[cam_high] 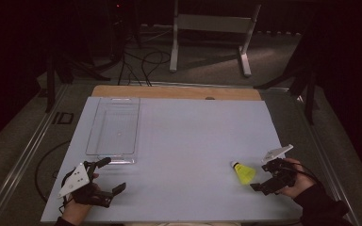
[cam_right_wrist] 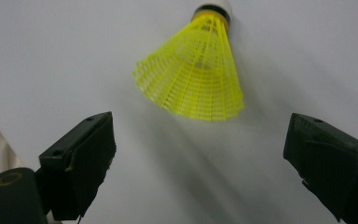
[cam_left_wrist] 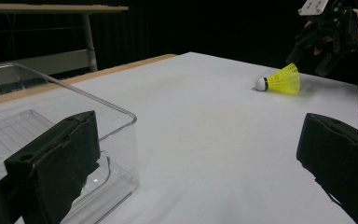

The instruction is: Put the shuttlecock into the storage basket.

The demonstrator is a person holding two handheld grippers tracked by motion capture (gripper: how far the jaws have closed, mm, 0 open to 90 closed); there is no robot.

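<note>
A yellow shuttlecock (cam_high: 243, 172) with a white cork lies on its side on the white tabletop (cam_high: 188, 136) at the near right. My right gripper (cam_high: 260, 176) sits just right of it, open. In the right gripper view the shuttlecock (cam_right_wrist: 196, 70) lies just beyond the spread jaws of the right gripper (cam_right_wrist: 200, 154), apart from both. At the near left my left gripper (cam_high: 112, 175) rests open and holds nothing. In the left gripper view, the left gripper (cam_left_wrist: 198, 158) points across the table at the shuttlecock (cam_left_wrist: 282, 80) and the right gripper (cam_left_wrist: 328, 32).
A clear plastic bin (cam_high: 113, 132) stands empty on the left half of the table, just beyond the left gripper; its near corner (cam_left_wrist: 98, 100) sits close beside the left jaw. Beyond the table's wooden far edge (cam_high: 176, 92) are a dark floor, cables and a metal stand (cam_high: 212, 28).
</note>
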